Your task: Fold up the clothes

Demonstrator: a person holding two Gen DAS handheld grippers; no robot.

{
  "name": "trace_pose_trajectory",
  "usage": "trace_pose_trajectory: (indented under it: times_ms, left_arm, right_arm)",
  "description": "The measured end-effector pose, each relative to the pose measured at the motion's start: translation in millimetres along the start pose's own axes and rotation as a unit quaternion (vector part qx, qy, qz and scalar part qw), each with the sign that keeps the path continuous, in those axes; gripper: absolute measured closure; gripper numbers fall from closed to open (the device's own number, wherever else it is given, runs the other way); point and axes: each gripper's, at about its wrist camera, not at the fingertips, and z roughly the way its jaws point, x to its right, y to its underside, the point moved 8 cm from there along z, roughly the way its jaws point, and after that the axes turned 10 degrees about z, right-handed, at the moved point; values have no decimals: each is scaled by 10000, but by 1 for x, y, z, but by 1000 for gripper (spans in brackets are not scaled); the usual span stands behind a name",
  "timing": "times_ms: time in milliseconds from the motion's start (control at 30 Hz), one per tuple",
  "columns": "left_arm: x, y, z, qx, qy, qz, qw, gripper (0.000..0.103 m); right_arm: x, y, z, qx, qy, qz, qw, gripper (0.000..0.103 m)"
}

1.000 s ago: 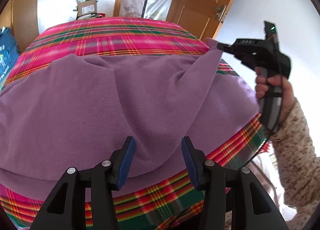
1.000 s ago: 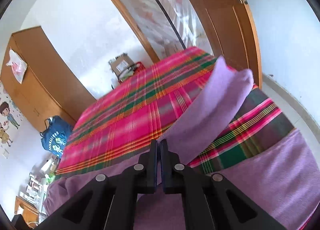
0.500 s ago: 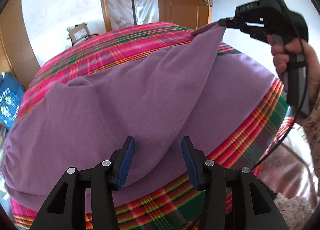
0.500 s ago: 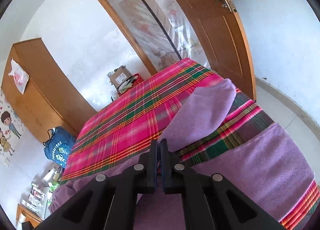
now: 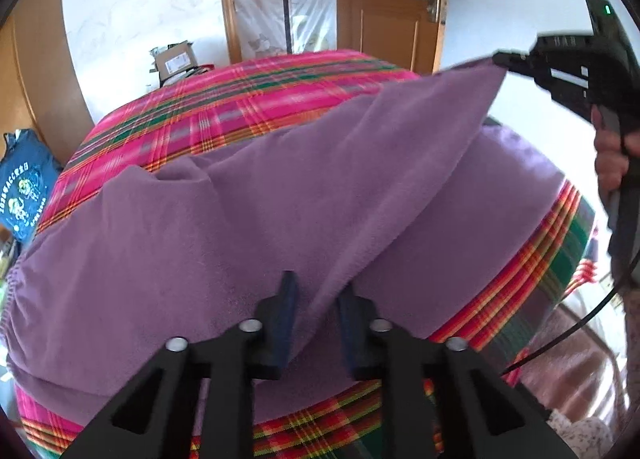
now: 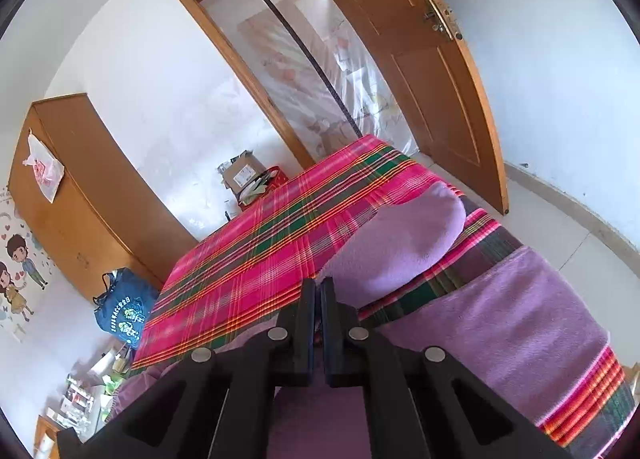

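Note:
A purple fleece garment [image 5: 248, 219] lies spread over the plaid bed [image 5: 240, 107]. My right gripper [image 6: 318, 287] is shut on one corner of it and holds that corner up; in the left wrist view the right gripper [image 5: 502, 59] is at the upper right, in a hand. From there a raised fold runs down to my left gripper [image 5: 318, 299]. The left jaws stand part-way closed around the fold's edge, with a gap still showing between the pads. A purple sleeve end [image 6: 416, 231] lies on the bed ahead of the right gripper.
A wooden door [image 6: 420, 71] and a plastic-covered doorway stand beyond the bed's far end. A cardboard box [image 6: 244, 175] sits on the floor there. A wardrobe [image 6: 80, 199] and a blue bag [image 6: 124, 311] are on the left. Tiled floor lies right of the bed.
My right gripper has lifted the garment corner higher and to the right, stretching the fold. The left fingers have moved closer together around the fold's edge.

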Motion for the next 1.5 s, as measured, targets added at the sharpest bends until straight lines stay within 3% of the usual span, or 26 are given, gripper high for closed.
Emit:
trace_pose_trajectory:
  times_ms: [333, 767, 1067, 1167, 1400, 1500]
  left_arm:
    - [-1, -4, -37, 398, 389, -88, 9984, 95]
    - [2, 24, -14, -236, 427, 88, 9988, 95]
    - [3, 30, -10, -394, 554, 36, 9977, 95]
    - [1, 31, -9, -416, 630, -25, 9971, 95]
    - [-2, 30, -6, -430, 771, -116, 9960, 95]
    - [-2, 29, -5, -426, 808, -166, 9957, 95]
  right_arm:
    - [-1, 9, -34, 280, 186, -347, 9988, 100]
    - [44, 59, -27, -203, 840, -511, 9949, 100]
    - [67, 82, -24, -487, 1209, -703, 9890, 99]
    - [72, 85, -22, -662, 1260, -653, 9877, 94]
    - [55, 58, -30, -382, 1250, -959, 9868, 81]
    - [45, 40, -19, -294, 1390, -1239, 9821, 81]
